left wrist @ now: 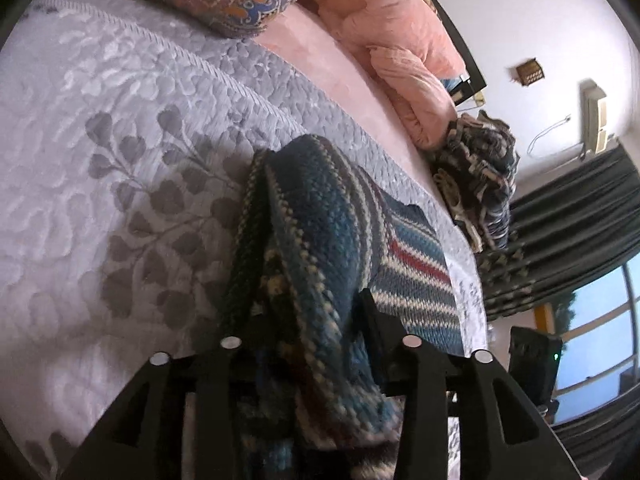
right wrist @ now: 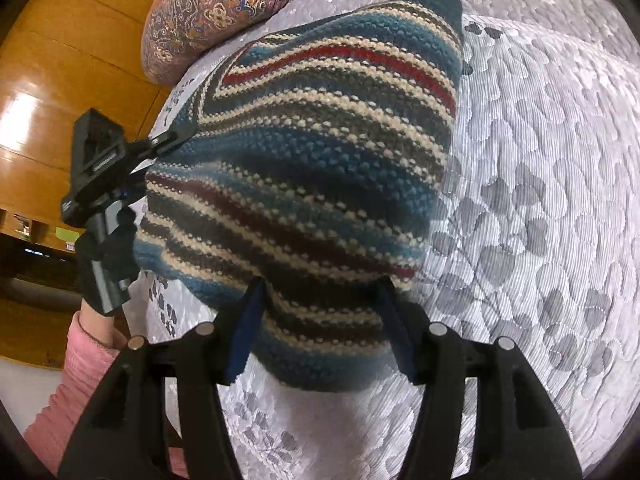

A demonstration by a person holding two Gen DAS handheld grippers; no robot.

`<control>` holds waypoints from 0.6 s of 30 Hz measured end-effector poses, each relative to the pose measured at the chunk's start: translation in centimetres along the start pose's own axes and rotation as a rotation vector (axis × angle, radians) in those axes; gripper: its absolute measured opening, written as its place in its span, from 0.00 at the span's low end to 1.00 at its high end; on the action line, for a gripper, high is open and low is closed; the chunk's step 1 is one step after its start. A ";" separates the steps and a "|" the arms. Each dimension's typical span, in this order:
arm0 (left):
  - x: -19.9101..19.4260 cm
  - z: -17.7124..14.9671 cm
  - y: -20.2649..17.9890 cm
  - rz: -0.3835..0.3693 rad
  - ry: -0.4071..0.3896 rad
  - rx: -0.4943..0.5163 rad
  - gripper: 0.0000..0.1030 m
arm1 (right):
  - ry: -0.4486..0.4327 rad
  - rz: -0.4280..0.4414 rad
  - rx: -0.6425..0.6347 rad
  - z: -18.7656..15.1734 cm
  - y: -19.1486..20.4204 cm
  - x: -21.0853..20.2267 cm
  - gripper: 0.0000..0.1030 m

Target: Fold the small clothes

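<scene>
Knit (right wrist: 304, 152): a striped garment, lifted off the bed (right wrist: 540, 184) at its near edge and draped back down at the far end, where it lies on the quilt.
Why held: two near corners are gripped, apparently so that the near edge can be carried over the far part for a fold.
Axis: the stripes run across between the grippers; the length runs away from the right gripper toward the pillow (right wrist: 208, 12).
Left gripper (right wrist: 176, 136): jaws narrow, clamped on the knit's left corner.
Right gripper (right wrist: 320, 312): jaws fairly wide, bunched knit held between them.
Sleeve (right wrist: 76, 376): pink, behind the left gripper.
</scene>
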State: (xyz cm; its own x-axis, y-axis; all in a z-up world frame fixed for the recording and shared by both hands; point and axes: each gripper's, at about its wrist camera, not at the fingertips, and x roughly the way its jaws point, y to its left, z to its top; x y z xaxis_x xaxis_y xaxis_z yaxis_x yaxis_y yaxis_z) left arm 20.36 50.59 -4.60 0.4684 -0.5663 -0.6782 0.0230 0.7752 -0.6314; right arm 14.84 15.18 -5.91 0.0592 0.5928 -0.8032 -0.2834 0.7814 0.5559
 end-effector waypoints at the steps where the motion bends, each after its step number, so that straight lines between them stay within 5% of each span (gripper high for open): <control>1: -0.9 -0.4 -0.6 0.041 -0.005 0.018 0.50 | 0.000 0.012 0.005 -0.1 -0.3 -0.2 0.57; 6: -4.5 -3.9 -3.3 0.136 -0.013 0.116 0.61 | 0.013 0.060 0.039 -0.6 -2.0 -1.0 0.57; 15: -3.0 -7.5 -5.0 0.127 0.078 0.153 0.62 | 0.040 0.096 0.018 -1.3 -2.2 -1.7 0.60; 18: -1.5 -7.6 -3.3 0.066 0.121 0.079 0.43 | 0.050 0.089 0.027 -1.2 -2.6 -1.1 0.60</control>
State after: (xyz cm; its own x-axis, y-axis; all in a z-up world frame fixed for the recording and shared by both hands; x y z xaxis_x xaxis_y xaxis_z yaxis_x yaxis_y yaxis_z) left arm 12.88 46.76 -4.39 0.3613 -0.5392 -0.7608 0.0673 0.8288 -0.5554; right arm 14.35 12.26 -6.78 -0.0135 0.6501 -0.7597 -0.2595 0.7315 0.6305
